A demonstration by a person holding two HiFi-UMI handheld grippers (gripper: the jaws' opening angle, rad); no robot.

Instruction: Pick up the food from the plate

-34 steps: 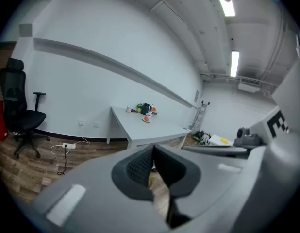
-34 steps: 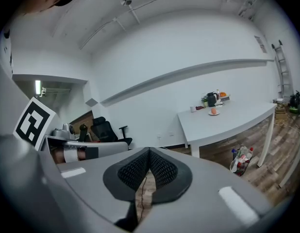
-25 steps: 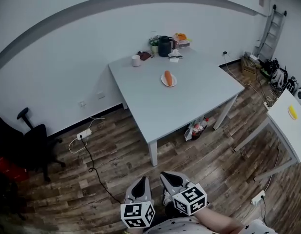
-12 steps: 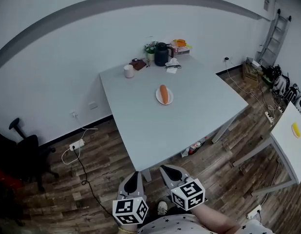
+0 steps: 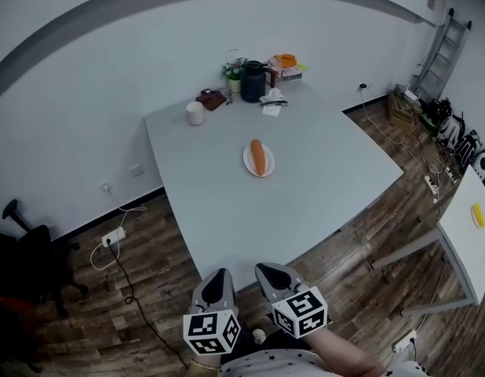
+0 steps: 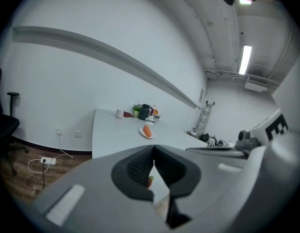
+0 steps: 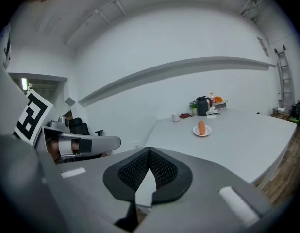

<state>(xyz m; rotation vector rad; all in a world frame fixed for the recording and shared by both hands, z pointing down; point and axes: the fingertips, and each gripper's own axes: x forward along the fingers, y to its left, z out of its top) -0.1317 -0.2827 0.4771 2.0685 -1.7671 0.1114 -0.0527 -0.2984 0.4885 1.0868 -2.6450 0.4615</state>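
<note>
An orange sausage-shaped food (image 5: 258,155) lies on a small white plate (image 5: 249,166) near the middle of the grey table (image 5: 321,187). The same food (image 6: 147,130) (image 7: 202,127) shows small and far off in both gripper views. My left gripper (image 5: 216,285) and right gripper (image 5: 271,276) hang low at the bottom of the head view, short of the table's near corner. Both are shut with nothing between the pads. The left gripper (image 6: 153,150) and right gripper (image 7: 149,153) show tips that meet.
At the table's far edge stand a white cup (image 5: 195,113), a dark kettle (image 5: 253,81), a small plant (image 5: 233,70) and some boxes (image 5: 286,67). A black chair (image 5: 30,250) is at the left, a power strip (image 5: 109,238) on the wood floor, a second table (image 5: 466,218) at the right.
The table and plate have come nearer and shifted left in the head view as I walked up. Both grippers stay shut, low in front of me.
</note>
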